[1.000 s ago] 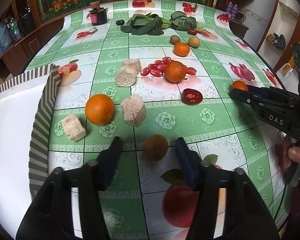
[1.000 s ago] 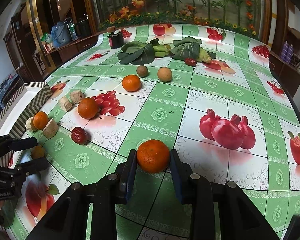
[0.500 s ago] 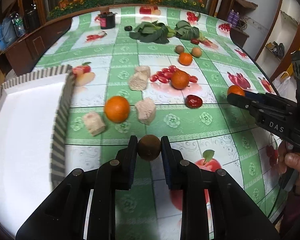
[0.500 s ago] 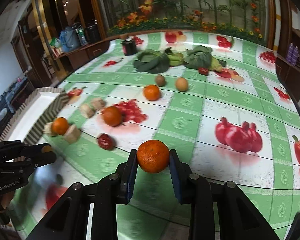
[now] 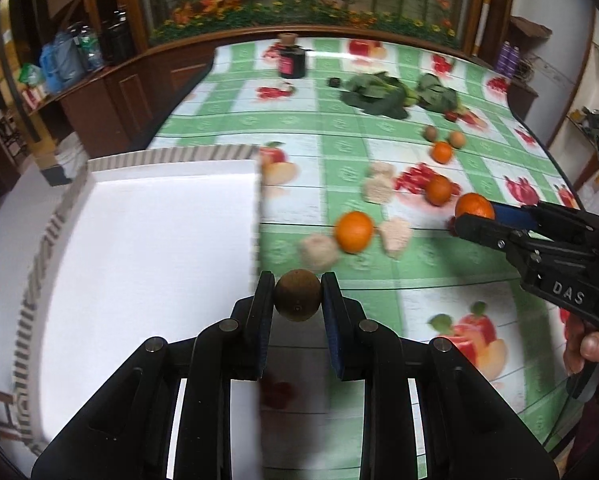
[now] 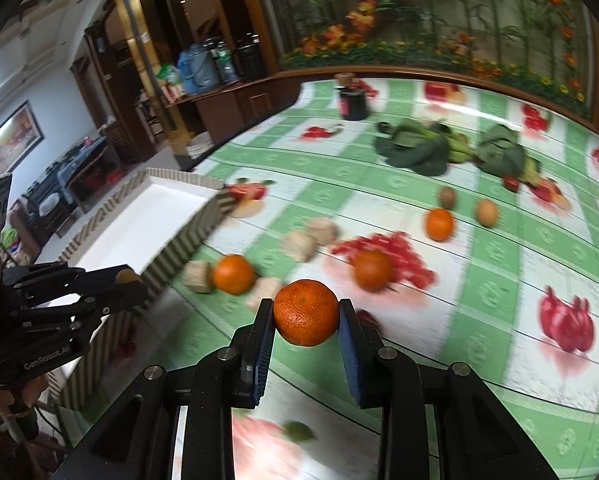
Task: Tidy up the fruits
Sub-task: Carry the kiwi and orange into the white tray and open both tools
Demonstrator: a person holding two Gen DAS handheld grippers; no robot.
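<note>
Above tablecloth (image 5: 339, 152), kiwi (image 5: 297, 295) between left tongs (image 5: 298, 300).

left gripper (image 5: 297, 300): black plastic linkage, silver pivot pins, blue finger pads, white "GenRobot.AI" lettering | right gripper (image 6: 306, 316): same black frame, silver pins, blue pads, white "DAS" marking | right hand (image 5: 591, 350): bare skin, thumbnail visible
</note>
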